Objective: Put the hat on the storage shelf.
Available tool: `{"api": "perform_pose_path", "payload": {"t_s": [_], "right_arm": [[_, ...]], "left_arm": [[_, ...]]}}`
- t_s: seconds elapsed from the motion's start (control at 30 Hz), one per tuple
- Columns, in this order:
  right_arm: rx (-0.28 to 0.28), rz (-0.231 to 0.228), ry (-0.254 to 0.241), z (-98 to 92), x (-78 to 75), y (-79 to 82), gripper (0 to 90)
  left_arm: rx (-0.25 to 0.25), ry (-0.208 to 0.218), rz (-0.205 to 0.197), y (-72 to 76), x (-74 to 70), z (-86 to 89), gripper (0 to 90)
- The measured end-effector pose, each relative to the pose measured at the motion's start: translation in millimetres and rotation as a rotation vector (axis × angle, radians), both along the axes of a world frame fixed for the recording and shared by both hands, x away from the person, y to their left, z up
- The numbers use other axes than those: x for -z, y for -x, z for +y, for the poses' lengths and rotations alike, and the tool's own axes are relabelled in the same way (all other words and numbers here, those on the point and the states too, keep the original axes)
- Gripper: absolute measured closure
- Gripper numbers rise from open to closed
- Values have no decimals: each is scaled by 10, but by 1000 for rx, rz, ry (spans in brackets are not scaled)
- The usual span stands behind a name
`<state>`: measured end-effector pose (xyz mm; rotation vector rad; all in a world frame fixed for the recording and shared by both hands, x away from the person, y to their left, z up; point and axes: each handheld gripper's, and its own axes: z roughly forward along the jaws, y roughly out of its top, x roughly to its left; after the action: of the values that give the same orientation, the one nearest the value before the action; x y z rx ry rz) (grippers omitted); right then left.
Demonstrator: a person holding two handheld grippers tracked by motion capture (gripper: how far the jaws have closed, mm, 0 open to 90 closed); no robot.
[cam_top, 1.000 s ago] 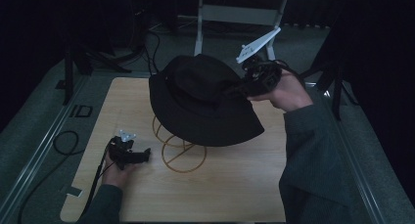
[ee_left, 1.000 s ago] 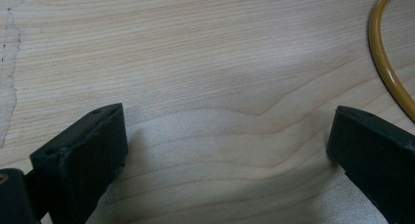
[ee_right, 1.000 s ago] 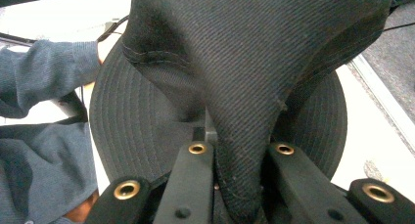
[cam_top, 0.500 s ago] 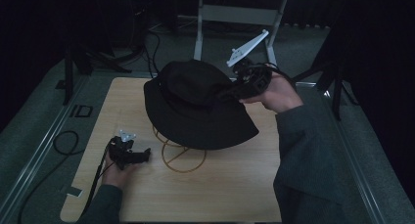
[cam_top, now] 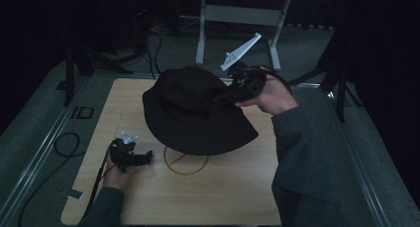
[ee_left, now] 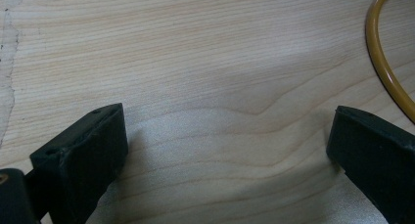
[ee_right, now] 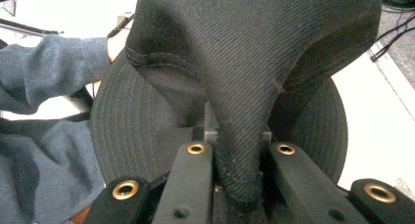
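Black cotton bucket hat (cam_top: 195,113) at frame centre, draped over a yellow wire stand (cam_top: 186,161) on the wooden table (cam_top: 223,197). Right gripper (cam_top: 236,91) is clamped on a fold of its crown. Left gripper (cam_top: 147,158), lower left, rests with jaws apart. Fabric looks soft, light and floppy; the stitched brim likely offers the firmer hold.

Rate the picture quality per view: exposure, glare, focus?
High view: dim and underexposed, the black hat loses its folds against the dark room, though the wooden table reads fine. Left gripper view: evenly lit, wood grain sharp, the left tool casting a soft shadow. Right gripper view: the table behind is blown out white, the fabric weave crisp, the right tool slightly soft.
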<state>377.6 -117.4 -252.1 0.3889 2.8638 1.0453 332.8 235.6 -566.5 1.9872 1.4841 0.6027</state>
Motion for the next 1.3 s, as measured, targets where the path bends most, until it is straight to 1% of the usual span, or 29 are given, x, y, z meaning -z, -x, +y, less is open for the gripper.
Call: {"api": "perform_pose_path", "payload": {"t_s": [0.2,0.7,0.8,1.07,1.2,1.3], "right_arm": [[-10,4,20,70,29,-9,853],[-16,19,22,182,95,-35,852],[-23,27,26,227,132,-56,848],[-25,42,60,312,222,-86,826],[-25,55,87,347,288,-104,809],[-13,64,116,377,340,-122,794]], "left_arm": [[0,-1,-1,0,0,0,18],[3,-4,2,0,-2,3,18],[3,-3,1,-1,-1,3,18],[2,-2,1,0,-1,2,18],[2,-2,1,0,-1,2,18],[2,-2,1,0,0,2,18]]}}
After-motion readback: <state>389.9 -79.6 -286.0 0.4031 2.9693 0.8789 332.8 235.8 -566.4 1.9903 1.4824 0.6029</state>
